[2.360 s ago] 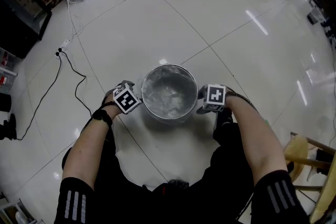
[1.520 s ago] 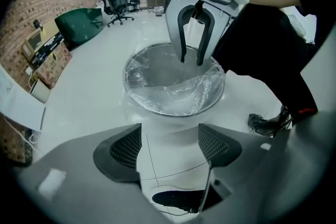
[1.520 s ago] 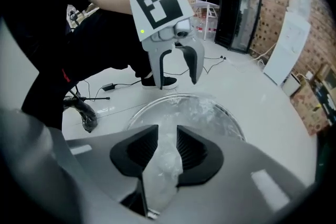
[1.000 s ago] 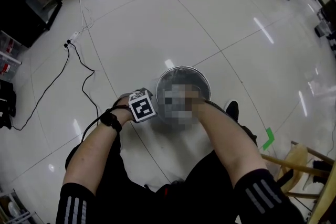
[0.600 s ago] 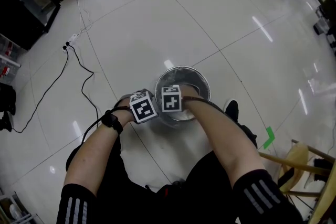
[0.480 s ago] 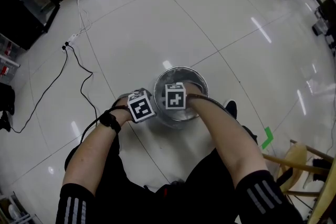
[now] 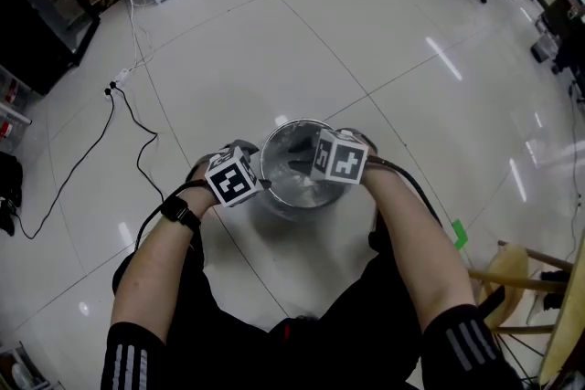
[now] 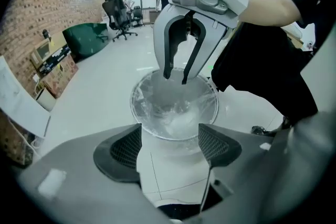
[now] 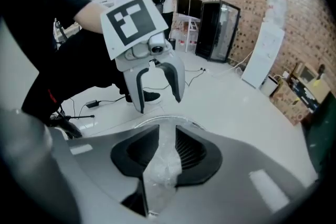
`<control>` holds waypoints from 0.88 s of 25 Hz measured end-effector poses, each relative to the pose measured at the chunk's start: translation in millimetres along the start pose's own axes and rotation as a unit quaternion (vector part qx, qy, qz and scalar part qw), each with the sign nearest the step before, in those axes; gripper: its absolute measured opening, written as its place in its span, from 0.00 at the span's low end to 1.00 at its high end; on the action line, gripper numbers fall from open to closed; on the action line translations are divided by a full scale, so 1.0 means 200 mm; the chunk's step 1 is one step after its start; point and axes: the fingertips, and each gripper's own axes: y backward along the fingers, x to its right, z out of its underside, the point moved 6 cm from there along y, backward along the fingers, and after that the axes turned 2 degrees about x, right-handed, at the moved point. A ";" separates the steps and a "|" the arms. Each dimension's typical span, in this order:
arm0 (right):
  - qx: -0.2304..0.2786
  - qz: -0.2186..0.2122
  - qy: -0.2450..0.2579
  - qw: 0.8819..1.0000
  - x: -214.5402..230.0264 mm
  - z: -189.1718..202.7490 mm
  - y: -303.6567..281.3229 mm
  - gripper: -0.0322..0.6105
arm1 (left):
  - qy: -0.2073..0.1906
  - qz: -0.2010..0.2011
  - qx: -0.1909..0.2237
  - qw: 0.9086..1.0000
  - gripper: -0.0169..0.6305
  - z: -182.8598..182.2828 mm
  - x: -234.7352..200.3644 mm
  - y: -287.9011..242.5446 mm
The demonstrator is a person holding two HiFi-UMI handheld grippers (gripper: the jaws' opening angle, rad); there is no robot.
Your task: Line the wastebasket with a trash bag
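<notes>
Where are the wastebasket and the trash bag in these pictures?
wastebasket (image 7: 292, 207), head view, on its near outer wall.
trash bag (image 8: 176, 115), left gripper view, on the crinkled clear film inside the basket.

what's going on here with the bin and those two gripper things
A person works a gripper in each hand over a round wastebasket on the floor, already lined with a clear trash bag. The right gripper pinches a bunch of the film, though its jaws have just been opening slightly. The left gripper is open and empty above the rim.
</notes>
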 end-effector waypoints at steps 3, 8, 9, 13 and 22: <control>0.033 0.040 -0.024 0.998 0.03 0.00 0.18 0.14 | -0.004 -0.026 0.044 0.999 0.54 -0.12 0.00 0.12; 0.091 0.137 -0.090 0.982 0.08 -0.01 0.45 0.06 | -0.013 -0.055 0.080 0.995 0.53 -0.26 0.03 0.31; 0.105 0.153 -0.109 0.977 0.09 -0.01 0.51 0.06 | -0.004 -0.062 0.090 0.994 0.53 -0.28 0.03 0.35; 0.179 0.187 -0.199 0.945 0.05 0.01 0.68 0.06 | 0.045 -0.067 0.154 0.985 0.52 -0.34 0.10 0.48; 0.161 0.180 -0.199 0.950 -0.09 0.12 0.61 0.06 | -0.056 -0.072 0.107 0.990 0.52 -0.30 0.22 0.50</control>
